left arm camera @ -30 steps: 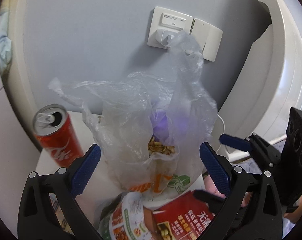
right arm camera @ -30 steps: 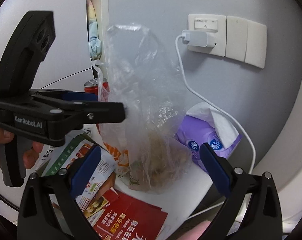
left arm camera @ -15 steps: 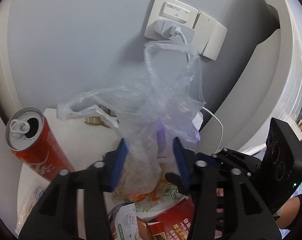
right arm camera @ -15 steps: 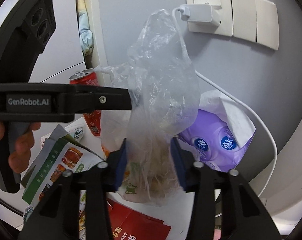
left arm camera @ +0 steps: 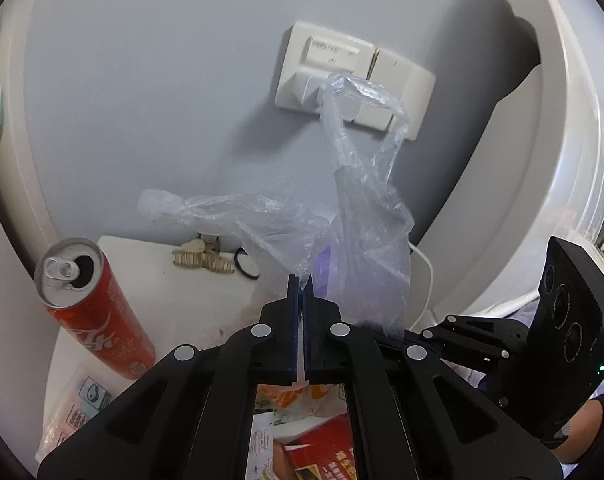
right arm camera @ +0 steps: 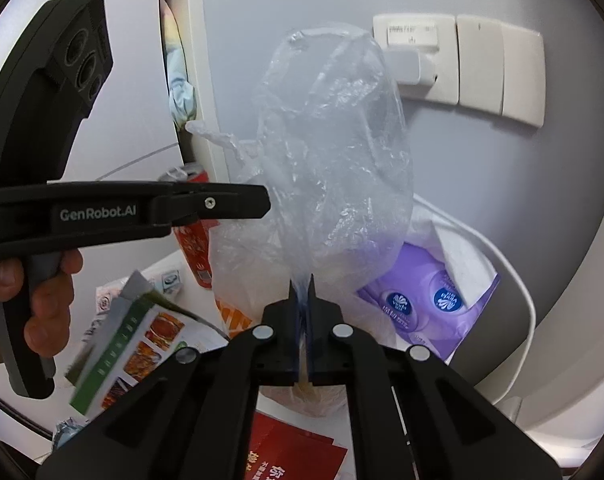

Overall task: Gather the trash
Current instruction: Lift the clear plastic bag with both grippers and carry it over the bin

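- The left gripper [left arm camera: 300, 280] has its jaws pressed together on a fold of the plastic bag [left arm camera: 361, 248]; the film shows between the blue pads.
- The right gripper [right arm camera: 300, 280] has its jaws closed the same way, pinching the bag's thin film at its near side.
- Both pairs of jaws have just been closing, with the bag between them.
- The plastic bag is clear, thin and crumpled, standing on the small white table [left arm camera: 174, 280] near its middle, with loose handles sticking up and to the left.
- A red can [left arm camera: 94, 308] stands open at the table's left edge.
- A purple tissue pack [right arm camera: 425, 300] lies behind the bag, toward the wall.
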Motion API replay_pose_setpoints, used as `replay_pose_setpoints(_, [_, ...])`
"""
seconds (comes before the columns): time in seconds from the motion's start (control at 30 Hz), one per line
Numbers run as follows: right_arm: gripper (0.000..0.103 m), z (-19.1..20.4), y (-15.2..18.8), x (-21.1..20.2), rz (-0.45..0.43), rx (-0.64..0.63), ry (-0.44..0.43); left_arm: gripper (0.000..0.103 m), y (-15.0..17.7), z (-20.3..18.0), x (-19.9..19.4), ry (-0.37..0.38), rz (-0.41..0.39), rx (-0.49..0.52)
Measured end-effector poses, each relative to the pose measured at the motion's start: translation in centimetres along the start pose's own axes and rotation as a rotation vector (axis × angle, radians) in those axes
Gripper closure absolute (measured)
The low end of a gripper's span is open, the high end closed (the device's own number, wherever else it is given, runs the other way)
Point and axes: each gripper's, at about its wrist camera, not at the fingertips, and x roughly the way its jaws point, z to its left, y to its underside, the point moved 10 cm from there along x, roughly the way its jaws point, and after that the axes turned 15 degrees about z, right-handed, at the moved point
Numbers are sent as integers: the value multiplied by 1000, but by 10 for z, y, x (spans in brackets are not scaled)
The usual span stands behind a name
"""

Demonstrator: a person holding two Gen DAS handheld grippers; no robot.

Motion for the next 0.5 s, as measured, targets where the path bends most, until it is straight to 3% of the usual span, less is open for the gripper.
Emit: replay_pose_setpoints(0.5, [99,20,-33,-85,-136,-34,10,103,-28,-48,-79,-8,-137,40])
